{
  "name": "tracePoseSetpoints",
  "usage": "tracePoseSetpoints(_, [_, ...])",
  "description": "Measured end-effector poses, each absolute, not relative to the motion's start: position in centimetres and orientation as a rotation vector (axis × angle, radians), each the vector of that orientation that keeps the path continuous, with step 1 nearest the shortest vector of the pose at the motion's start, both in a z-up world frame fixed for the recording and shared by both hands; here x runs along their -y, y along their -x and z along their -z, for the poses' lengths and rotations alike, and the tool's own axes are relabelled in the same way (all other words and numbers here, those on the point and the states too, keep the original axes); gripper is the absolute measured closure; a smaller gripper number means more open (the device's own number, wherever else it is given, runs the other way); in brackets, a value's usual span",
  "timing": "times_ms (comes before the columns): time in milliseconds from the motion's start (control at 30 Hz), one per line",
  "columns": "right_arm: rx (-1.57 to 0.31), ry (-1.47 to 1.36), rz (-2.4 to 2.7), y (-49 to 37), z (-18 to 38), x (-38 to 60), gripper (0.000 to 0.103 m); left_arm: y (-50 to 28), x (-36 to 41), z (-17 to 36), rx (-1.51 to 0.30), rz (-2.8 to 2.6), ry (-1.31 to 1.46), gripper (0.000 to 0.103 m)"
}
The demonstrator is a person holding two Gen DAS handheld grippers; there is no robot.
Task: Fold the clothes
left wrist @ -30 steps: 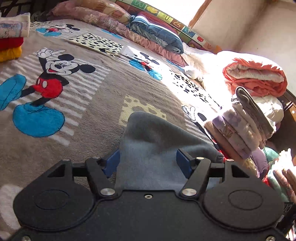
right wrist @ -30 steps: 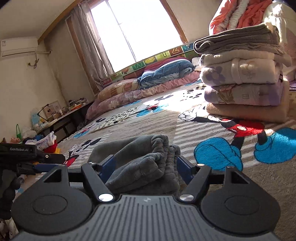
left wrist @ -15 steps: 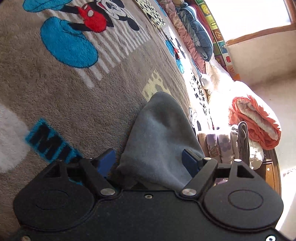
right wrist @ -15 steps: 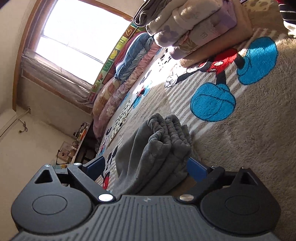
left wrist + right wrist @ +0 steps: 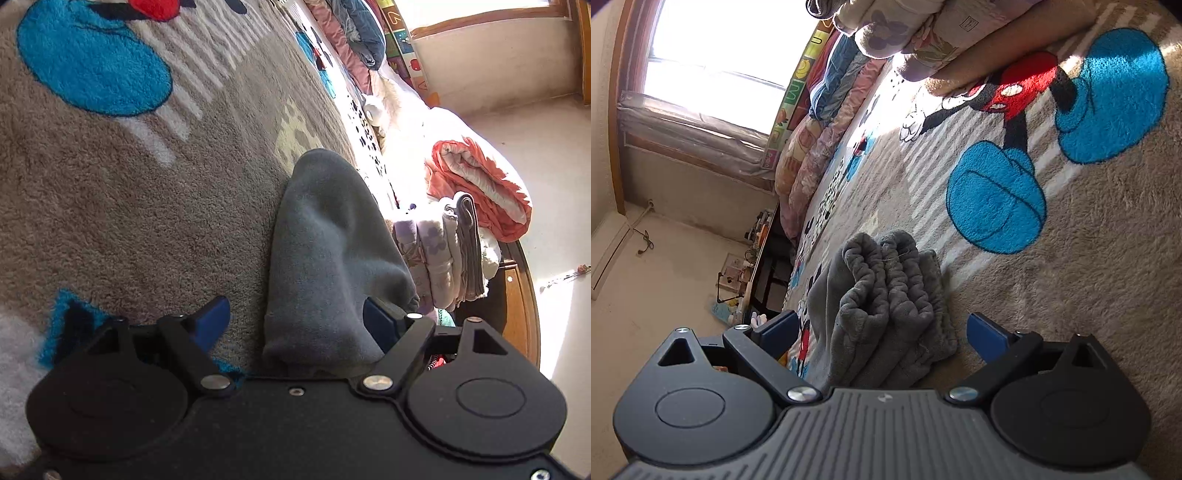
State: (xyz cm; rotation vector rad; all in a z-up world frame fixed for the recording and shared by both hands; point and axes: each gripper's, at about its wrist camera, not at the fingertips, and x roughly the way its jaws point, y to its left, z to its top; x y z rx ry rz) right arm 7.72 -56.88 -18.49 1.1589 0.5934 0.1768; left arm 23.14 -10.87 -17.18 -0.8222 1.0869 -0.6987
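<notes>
Now both sets of fingers have spread wider, the left gripper [image 5: 295,321] and right gripper [image 5: 882,328] letting the folded grey garment [image 5: 886,295] rest on the bed [image 5: 1071,277], apparently releasing it.

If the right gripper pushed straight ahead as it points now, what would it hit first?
Most likely the bunched gray garment, which lies between the open fingers of the right gripper. Past it there is only the Mickey Mouse blanket. Depth is hard to judge here.

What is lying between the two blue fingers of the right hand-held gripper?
In the right wrist view, the bunched grey garment lies between the open fingers of the right hand-held gripper, resting on the cartoon blanket.
</notes>
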Motion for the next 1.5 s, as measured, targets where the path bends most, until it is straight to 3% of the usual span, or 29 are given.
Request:
tracePoseSetpoints(300, [-0.666, -1.042, -0.262, -12.4, 18.9, 55.0, 0.002, -26.2, 14.4, 17.1, -1.108, 0.771, 0.739, 0.027])
tracePoseSetpoints(400, [-0.657, -1.030, -0.274, -13.6, 18.7, 54.8, 0.001, -26.7, 15.9, 17.1, -1.107, 0.767, 0.671, 0.035])
tracePoseSetpoints(467, [-0.650, -1.017, -0.280, -13.8, 18.8, 54.7, 0.003, -26.9, 16.8, 17.1, -1.105, 0.760, 0.625, 0.050])
tracePoseSetpoints(600, [-0.635, -0.971, -0.246, -13.7, 19.4, 54.0, 0.034, -26.8, 17.1, 16.6, -1.081, 0.759, 0.581, 0.064])
tracePoseSetpoints(667, [-0.604, -0.988, -0.239, -13.3, 19.7, 54.1, 0.039, -26.5, 17.2, 15.9, -1.062, 0.759, 0.560, 0.068])
tracePoseSetpoints(833, [-0.535, -1.049, -0.233, -11.7, 19.0, 53.8, 0.048, -25.1, 17.3, 12.3, -0.996, 0.773, 0.545, 0.071])
tracePoseSetpoints(1233, [-0.318, -1.076, -0.325, -5.3, 9.4, 52.1, 0.049, -19.2, 16.4, 0.3, -0.830, 0.840, 0.502, 0.071])
tracePoseSetpoints(1500, [-0.264, -1.085, -0.332, -1.0, 7.8, 52.1, 0.049, -16.8, 16.1, 2.7, -0.862, 0.850, 0.521, 0.071])
